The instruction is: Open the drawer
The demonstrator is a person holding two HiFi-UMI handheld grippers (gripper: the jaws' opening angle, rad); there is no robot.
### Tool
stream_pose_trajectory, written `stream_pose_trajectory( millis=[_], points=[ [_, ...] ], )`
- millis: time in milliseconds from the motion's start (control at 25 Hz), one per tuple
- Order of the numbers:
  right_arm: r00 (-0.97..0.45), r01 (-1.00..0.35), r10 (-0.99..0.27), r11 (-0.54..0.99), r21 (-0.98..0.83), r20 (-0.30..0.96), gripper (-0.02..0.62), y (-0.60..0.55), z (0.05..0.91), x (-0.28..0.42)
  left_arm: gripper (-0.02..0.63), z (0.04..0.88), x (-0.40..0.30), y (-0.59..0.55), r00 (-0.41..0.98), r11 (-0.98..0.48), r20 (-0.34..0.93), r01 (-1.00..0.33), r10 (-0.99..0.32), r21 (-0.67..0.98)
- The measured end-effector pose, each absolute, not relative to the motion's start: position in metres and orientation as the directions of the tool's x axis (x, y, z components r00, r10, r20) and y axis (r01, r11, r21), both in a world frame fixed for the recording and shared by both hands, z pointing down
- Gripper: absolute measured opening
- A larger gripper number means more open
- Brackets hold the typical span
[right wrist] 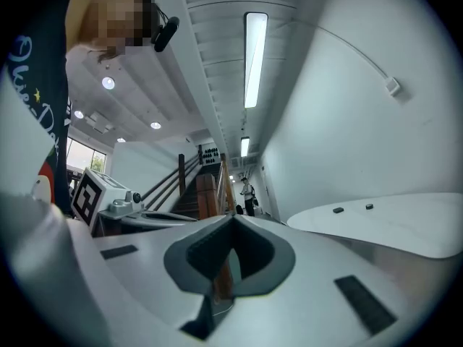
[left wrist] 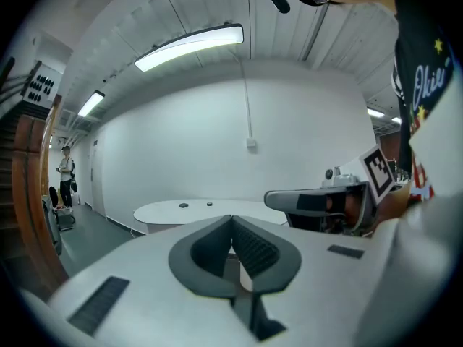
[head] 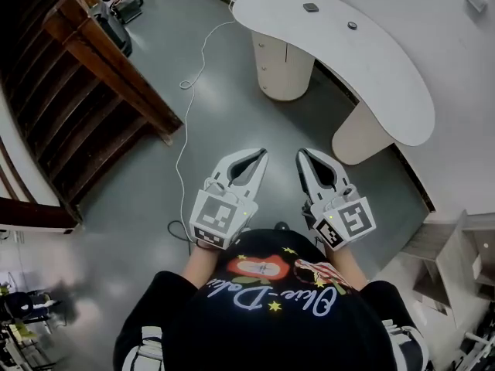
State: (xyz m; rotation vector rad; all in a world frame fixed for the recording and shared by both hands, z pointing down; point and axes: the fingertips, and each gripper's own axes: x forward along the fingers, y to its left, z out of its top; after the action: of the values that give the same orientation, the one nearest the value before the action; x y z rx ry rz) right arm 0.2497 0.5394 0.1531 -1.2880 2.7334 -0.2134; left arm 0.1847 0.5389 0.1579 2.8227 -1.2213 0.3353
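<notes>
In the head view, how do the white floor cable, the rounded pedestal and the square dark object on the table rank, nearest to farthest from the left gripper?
From the left gripper:
1. white cable, on the floor to its left.
2. rounded pedestal, ahead, under the table.
3. square dark object, beyond, on the table's top.

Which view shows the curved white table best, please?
The head view: the table shows from above, whole top and both pedestals. The left gripper view shows it distant and edge-on; the right gripper view, only part of its top.
</notes>
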Motion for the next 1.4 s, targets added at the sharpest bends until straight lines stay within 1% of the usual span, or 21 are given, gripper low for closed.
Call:
stream_pose_trajectory(
  millis=[240, 440, 640, 840, 1080, 1400],
  points=[
    [-0.654, -0.733, -0.754, 0.65, -0.201, -0.057, 0.0, 0.541, 0.157, 0.27, 0.003, 0.16, 0.203, 0.539, 0.644, -0.666, 0.221, -0.745, -0.733, -0.04],
    [-0.671, -0.721, -0.741, 0.663, -0.202, -0.037, 0.0, 0.541, 0.17, 0.284, 0.003, 0.167, 0.212, 0.547, 0.613, -0.636, 0.225, -0.77, -0.757, -0.041],
    [-0.708, -0.679, -0.705, 0.697, -0.23, -0.046, 0.0, 0.549, 0.171, 0.28, 0.003, 0.167, 0.207, 0.558, 0.57, -0.6, 0.254, -0.798, -0.781, -0.055],
    [-0.738, -0.646, -0.673, 0.727, -0.231, -0.057, 0.0, 0.55, 0.169, 0.27, 0.003, 0.162, 0.201, 0.558, 0.546, -0.577, 0.253, -0.814, -0.799, -0.068],
    [-0.741, -0.643, -0.67, 0.728, -0.238, -0.047, 0.0, 0.539, 0.17, 0.264, 0.003, 0.165, 0.195, 0.548, 0.55, -0.582, 0.258, -0.811, -0.794, -0.062],
    [-0.714, -0.673, -0.698, 0.705, -0.224, -0.053, 0.0, 0.506, 0.164, 0.253, 0.003, 0.16, 0.188, 0.505, 0.601, -0.624, 0.22, -0.78, -0.768, -0.047]
  ],
)
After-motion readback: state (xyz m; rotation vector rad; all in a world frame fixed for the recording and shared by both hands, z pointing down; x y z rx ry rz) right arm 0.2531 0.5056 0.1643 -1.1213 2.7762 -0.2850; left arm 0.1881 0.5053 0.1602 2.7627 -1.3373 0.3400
